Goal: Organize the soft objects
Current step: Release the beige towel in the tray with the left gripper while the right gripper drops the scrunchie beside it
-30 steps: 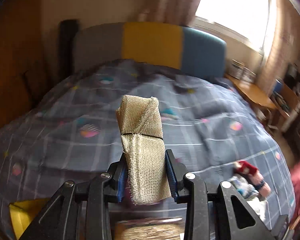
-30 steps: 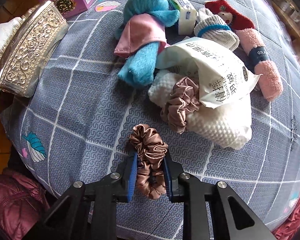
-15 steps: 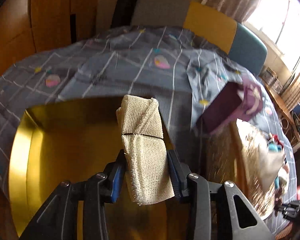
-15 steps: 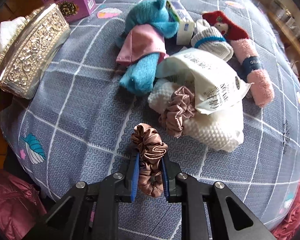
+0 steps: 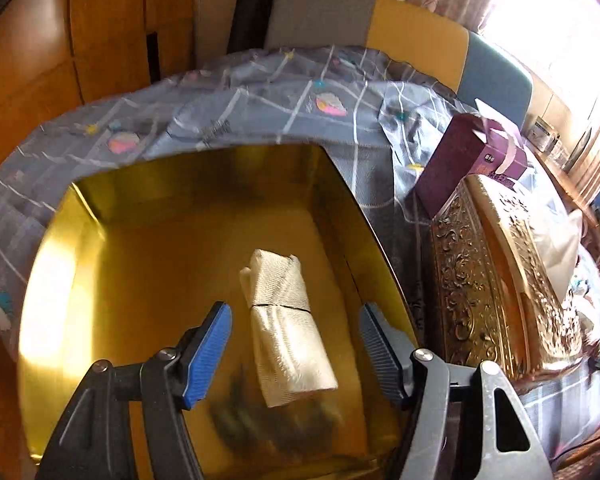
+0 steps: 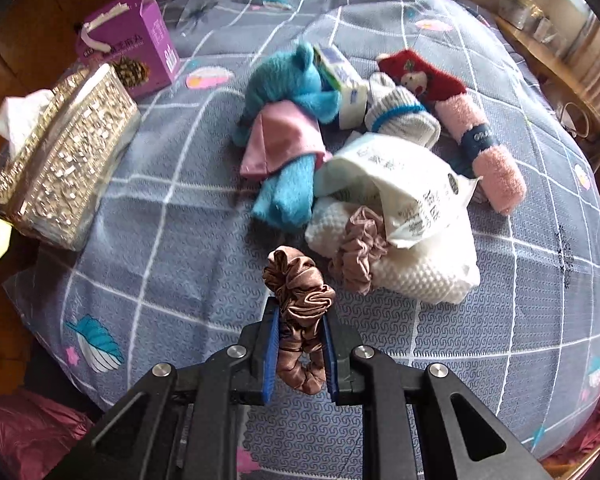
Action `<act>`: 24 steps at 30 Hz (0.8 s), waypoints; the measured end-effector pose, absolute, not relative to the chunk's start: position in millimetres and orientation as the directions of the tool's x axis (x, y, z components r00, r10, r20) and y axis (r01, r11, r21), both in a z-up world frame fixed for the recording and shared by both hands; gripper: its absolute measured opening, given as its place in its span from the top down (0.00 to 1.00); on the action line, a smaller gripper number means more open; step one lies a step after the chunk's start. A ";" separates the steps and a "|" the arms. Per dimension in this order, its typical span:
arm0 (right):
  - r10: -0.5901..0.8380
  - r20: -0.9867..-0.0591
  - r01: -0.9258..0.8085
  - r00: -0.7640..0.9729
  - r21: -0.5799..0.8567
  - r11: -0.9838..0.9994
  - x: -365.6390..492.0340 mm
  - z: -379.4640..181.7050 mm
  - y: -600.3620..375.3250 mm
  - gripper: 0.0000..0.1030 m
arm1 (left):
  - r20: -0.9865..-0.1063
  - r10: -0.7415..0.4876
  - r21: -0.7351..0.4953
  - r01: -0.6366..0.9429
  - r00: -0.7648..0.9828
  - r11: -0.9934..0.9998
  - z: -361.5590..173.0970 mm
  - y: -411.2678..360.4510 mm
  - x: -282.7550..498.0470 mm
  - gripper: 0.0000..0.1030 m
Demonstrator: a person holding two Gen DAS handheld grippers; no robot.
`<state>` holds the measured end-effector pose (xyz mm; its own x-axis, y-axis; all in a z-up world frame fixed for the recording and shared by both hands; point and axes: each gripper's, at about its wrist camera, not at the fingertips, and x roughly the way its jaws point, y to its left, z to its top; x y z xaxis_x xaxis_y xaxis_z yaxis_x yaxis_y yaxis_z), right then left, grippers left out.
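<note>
Left wrist view: my left gripper (image 5: 294, 354) jaws are opening, and the beige gauze roll (image 5: 286, 328), clamped a moment ago, lies free in the shiny gold box (image 5: 112, 240), one item sorted. At six o'clock in the right view, my right gripper (image 6: 298, 350) is clamped tight on the brown satin scrunchie (image 6: 300, 320), which I judge goes next.

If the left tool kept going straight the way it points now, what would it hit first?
Most likely the rolled beige cloth, which lies between the opening jaws of the left tool, untouched by either pad, inside the gold box. Just past it comes the box floor; depth is hard to judge.
</note>
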<state>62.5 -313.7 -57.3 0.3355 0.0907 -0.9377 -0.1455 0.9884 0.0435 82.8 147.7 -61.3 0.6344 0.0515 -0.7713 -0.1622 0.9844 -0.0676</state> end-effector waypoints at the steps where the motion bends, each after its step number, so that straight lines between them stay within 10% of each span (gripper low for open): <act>1: 0.089 -0.934 -0.142 0.347 0.042 0.989 64.1 -51.9 -311.8 0.81 | -0.760 0.071 -0.046 -0.162 0.646 0.986 -57.9 144.7 78.5 0.35; 24: 0.218 -0.761 -0.180 0.611 0.135 0.974 237.1 85.1 -180.7 0.81 | -0.684 0.137 0.017 -0.173 0.717 0.985 -27.9 146.4 42.0 0.35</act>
<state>237.1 -180.7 85.1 0.6108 0.2182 -0.7612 -0.1804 0.9743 0.1345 42.0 146.4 -27.9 0.7169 0.1373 -0.6835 -0.1727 0.9848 0.0167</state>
